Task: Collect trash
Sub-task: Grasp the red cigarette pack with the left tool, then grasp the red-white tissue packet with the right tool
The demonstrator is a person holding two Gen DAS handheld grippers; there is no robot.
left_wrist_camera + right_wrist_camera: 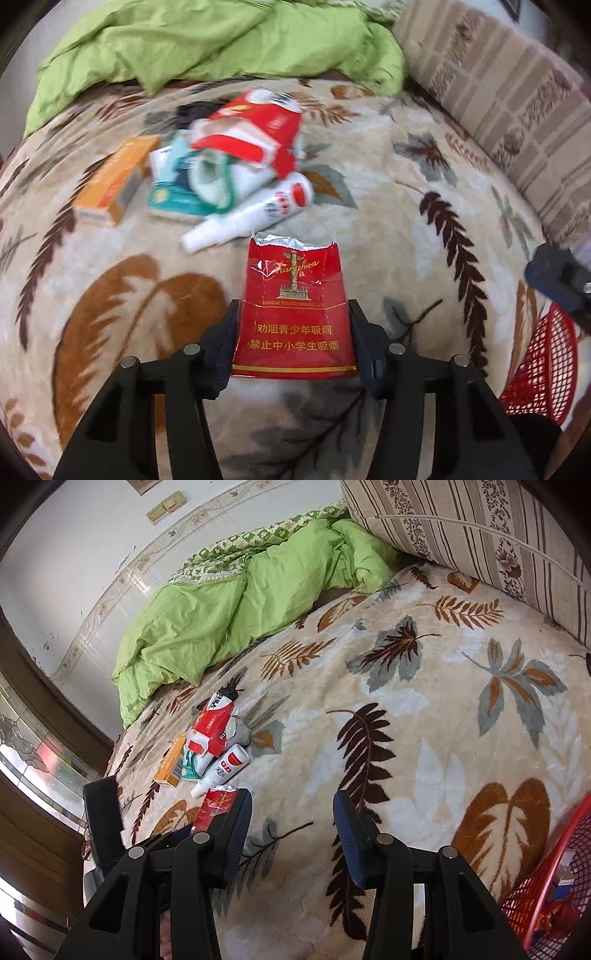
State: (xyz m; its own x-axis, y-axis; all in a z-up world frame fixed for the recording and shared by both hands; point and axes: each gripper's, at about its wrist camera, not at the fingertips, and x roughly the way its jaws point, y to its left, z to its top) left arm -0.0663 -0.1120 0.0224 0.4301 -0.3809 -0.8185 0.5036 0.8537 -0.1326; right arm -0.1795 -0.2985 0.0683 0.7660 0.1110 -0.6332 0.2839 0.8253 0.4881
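Your left gripper [293, 345] clamps the red cigarette pack [294, 306] (top torn open) above the leaf-patterned blanket [406, 206]; your right gripper [291, 834] hangs wide open, empty.

A red Chunghwa cigarette pack [293, 314], torn open at its top with silver foil showing, stands upright at lower centre of the left wrist view, pinched at both sides. Above it, upper left of centre, lies a heap: a white spray bottle [251, 214] with red label on its side, an orange box [110, 181], a teal-and-white package [188, 184], and a torn red-and-white carton [255, 133] on top. A red mesh basket [546, 365] sits at the right edge.
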